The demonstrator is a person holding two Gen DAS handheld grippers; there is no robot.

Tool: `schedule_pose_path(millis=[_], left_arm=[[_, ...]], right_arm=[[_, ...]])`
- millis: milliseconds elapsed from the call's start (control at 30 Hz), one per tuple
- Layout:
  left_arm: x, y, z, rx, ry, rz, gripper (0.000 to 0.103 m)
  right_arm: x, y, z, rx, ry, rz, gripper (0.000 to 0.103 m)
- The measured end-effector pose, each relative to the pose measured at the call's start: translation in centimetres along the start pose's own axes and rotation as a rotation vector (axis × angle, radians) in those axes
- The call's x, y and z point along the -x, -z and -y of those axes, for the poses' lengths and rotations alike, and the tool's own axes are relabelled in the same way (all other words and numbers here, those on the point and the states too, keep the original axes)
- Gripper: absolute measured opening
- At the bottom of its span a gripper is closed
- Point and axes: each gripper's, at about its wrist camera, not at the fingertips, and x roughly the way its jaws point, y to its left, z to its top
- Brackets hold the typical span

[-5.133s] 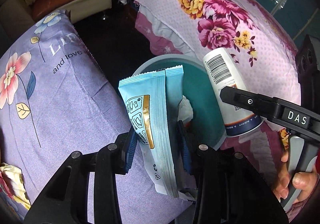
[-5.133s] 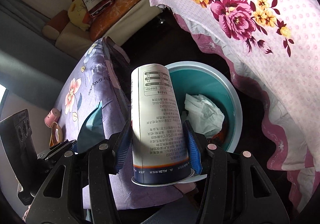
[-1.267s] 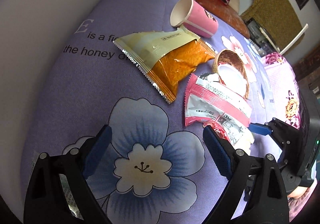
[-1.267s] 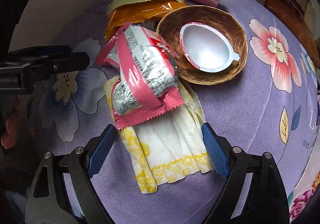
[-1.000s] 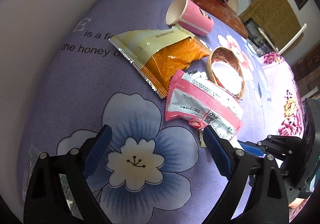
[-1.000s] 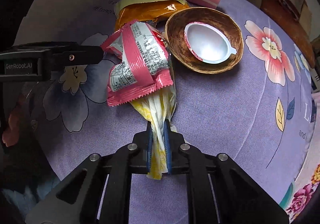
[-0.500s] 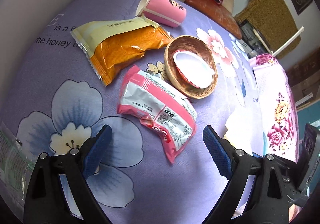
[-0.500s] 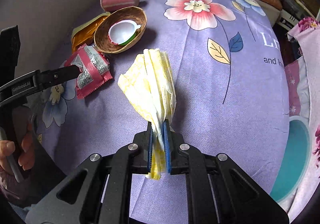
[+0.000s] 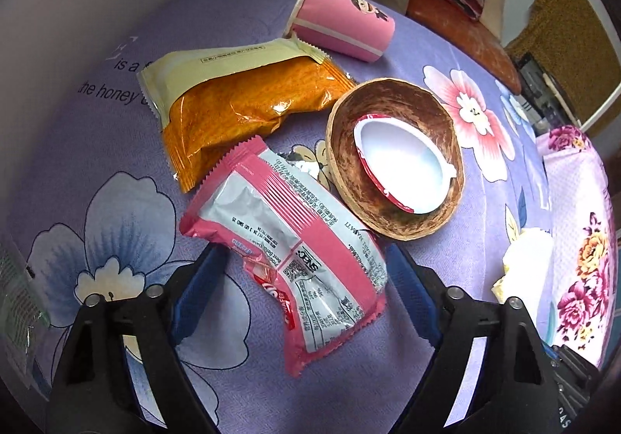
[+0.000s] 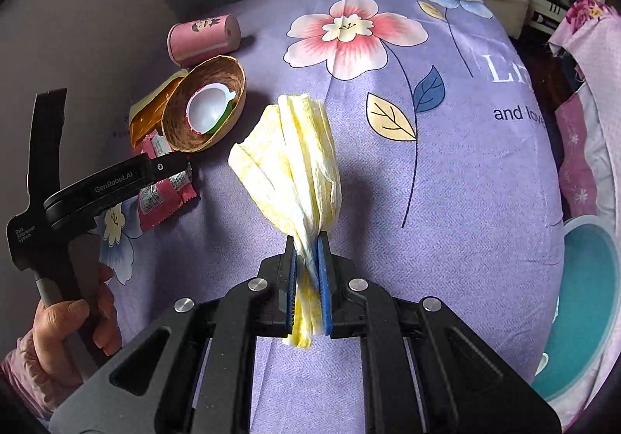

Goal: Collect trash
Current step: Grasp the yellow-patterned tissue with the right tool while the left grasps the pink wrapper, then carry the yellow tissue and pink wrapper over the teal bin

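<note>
While the right tongs (image 10: 306, 271) pinch the yellow napkin (image 10: 295, 158), the left tongs (image 9: 306, 279) gape around the pink wrapper (image 9: 295, 240); orange bag (image 9: 240, 108), cup (image 9: 341, 30) and bowl (image 9: 392, 158) remain uncollected.

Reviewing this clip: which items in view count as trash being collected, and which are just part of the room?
Job items:
- yellow napkin, pinched in the right tool
- pink wrapper, between the open left tool fingers
- orange snack bag
- pink paper cup, on its side
- brown bowl with white lid
- teal bin

Just there:
- purple floral cover
- pink floral cloth
</note>
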Motion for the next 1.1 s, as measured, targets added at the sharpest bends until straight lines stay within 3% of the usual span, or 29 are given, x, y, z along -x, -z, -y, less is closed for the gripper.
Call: schedule_pose_path(millis=[67, 167, 433, 800, 1100], left_arm=[[0.4, 0.3, -0.4, -0.02, -0.008, 0.009, 0.059], [1.0, 0.9, -1.6, -0.025, 0.017, 0.005, 0.053], [3.1, 3.5, -0.2, -0.132, 0.122, -0.004, 0.051], [3.8, 6.9, 10.1, -0.418, 0.241, -0.038, 0.051], [3.9, 9.6, 19.6, -0.601, 0.302, -0.054, 0.051]], right_arm=[[-0.1, -0.1, 0.3, -0.008, -0.008, 0.005, 0.01], [0.0, 0.1, 0.6, -0.017, -0.015, 0.015, 0.01], [1.3, 1.3, 2.1, -0.076, -0.024, 0.049, 0.01], [5.9, 3.7, 6.1, -0.172, 0.031, 0.143, 0.01], [10.3, 6.8, 12.5, -0.302, 0.106, 0.228, 0.01]])
